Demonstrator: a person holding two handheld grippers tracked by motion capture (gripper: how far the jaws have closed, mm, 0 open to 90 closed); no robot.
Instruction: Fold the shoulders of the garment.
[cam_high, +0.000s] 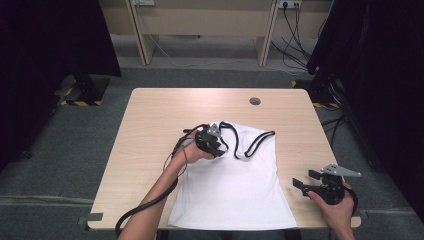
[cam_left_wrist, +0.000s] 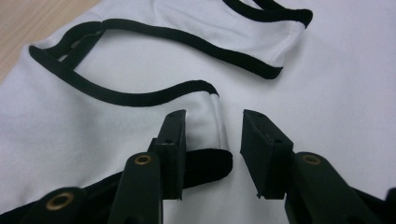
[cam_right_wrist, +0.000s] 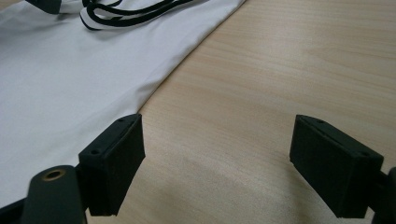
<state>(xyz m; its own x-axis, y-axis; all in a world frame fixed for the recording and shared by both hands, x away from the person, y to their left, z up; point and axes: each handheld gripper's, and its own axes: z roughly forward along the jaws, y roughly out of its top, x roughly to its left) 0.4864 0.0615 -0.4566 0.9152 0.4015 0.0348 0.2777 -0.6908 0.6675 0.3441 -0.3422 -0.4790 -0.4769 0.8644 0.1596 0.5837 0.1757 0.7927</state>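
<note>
A white tank top (cam_high: 235, 185) w/ black trim lies flat on the wooden table (cam_high: 155, 115), hem toward the person's edge, straps toward the far side. The left gripper (cam_high: 216, 148) sits over the top's upper left, at the strap area; in the left gripper view its jaws stand partly apart above the cloth, a folded strap end (cam_left_wrist: 212, 123) w/ black edging lying between them (pads not pressing on it, so nothing is gripped). Black-trimmed straps (cam_left_wrist: 154, 39) curl across the fabric beyond the jaws. The right gripper (cam_high: 306, 181) is near the table's right front corner, just beside the top's right edge, held by the right hand (cam_high: 336, 207). In the right gripper view its jaws stand wide apart over bare wood, w/ the left pad (cam_right_wrist: 114, 158) just at the garment's side edge and nothing held. A small round grommet (cam_high: 255, 101) sits in the table's far part, well apart from the top. A cable (cam_high: 145, 205) trails from the left gripper along the forearm to the table's front edge.
</note>
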